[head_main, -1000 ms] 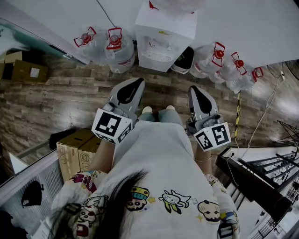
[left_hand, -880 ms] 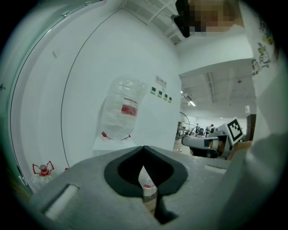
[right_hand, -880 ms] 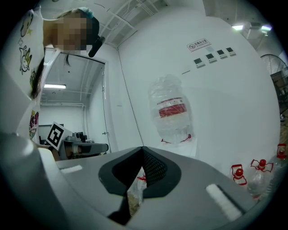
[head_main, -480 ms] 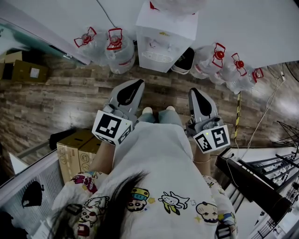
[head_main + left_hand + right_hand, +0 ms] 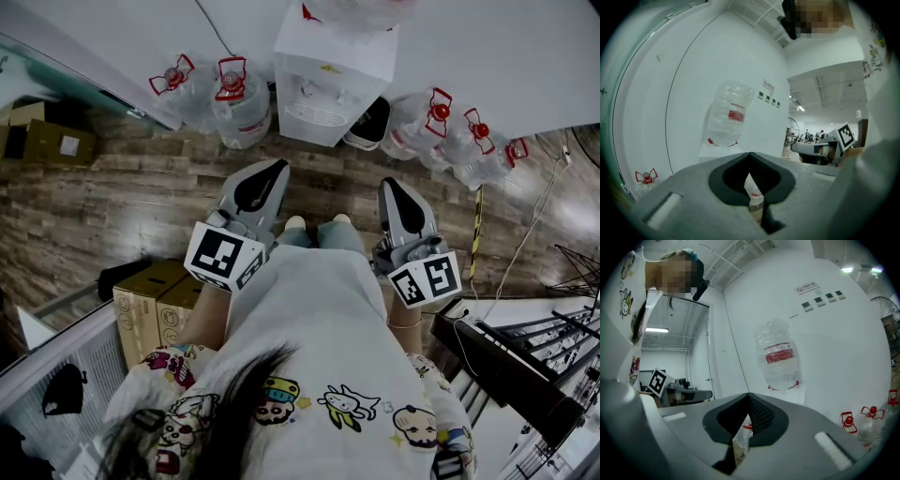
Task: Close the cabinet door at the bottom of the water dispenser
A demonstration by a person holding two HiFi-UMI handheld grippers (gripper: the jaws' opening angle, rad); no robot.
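Far left, brown cardboard boxes (image 5: 54,141) sit on the wood-plank floor (image 5: 112,211) against the white wall. Two more tan cardboard boxes (image 5: 155,300) are at lower left, near the person's leg. Two clear water jugs with red caps (image 5: 220,94) stand just left of the white boxy water dispenser (image 5: 328,66).

The left hand-held gripper (image 5: 277,167), grey with a marker cube, is held low and well short of the dispenser. Its jaws are pressed together with nothing in them. Its own view shows the tip (image 5: 750,155) aimed at the dispenser's inverted clear bottle with a red label (image 5: 729,117).

The person's white cartoon-print shirt (image 5: 319,328) fills the bottom centre.

The dispenser stands top centre against the wall. A dark cabinet door with a pale rim (image 5: 369,122) angles out from its lower right, apparently open.

The right hand-held gripper (image 5: 388,184) is also closed and empty, apart from the door. More red-capped clear jugs (image 5: 450,131) stand right of the door. A yellow-black striped strip (image 5: 476,230) lies on the floor further right.
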